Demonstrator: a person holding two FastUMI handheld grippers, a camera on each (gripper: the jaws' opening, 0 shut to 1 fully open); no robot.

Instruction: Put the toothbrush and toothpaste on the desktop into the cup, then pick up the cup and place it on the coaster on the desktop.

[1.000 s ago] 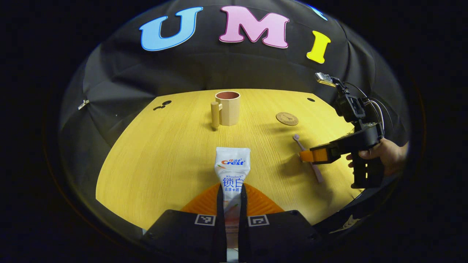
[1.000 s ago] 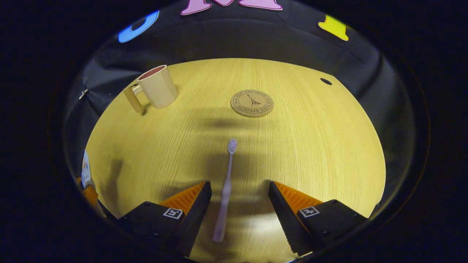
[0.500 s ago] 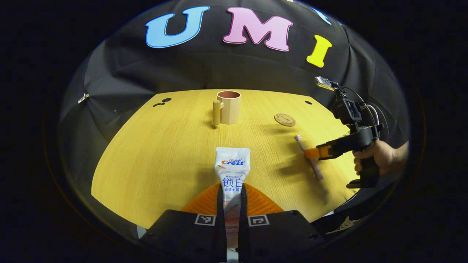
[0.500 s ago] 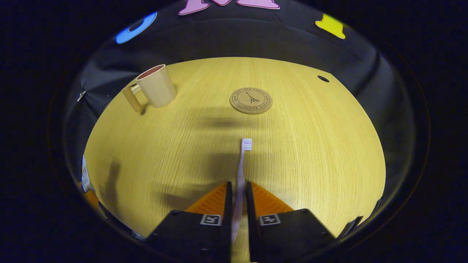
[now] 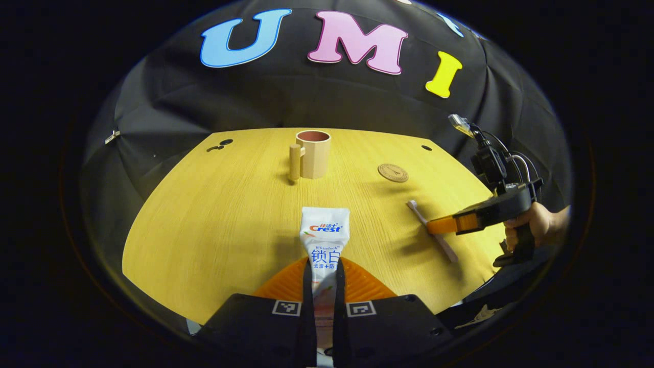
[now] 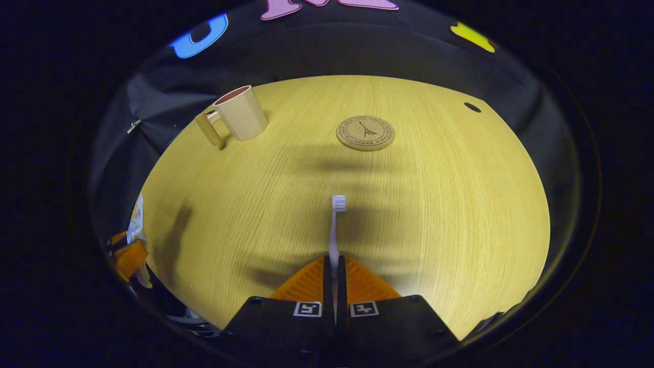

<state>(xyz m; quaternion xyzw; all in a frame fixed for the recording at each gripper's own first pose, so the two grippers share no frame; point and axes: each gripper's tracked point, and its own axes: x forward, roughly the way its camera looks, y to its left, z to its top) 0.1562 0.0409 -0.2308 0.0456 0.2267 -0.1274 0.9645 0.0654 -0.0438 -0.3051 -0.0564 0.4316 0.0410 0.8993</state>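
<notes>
left tongs: two dark blocks at bottom centre, each with a small square black-and-white marker, ribbed inner faces | right tongs: same blocks and markers at bottom centre | right tongs at right of left gripper view: black pistol-form handle, black box on top, thin curved cables, small board | hand around the handle

My left claw clamps toothpaste tube; my right claw clamps toothbrush; beige cup upright, cork coaster bare.

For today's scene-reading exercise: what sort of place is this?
Probably a staged recording booth: a wooden table walled by black cloth, with just a cup, coaster, toothbrush and toothpaste.
</notes>
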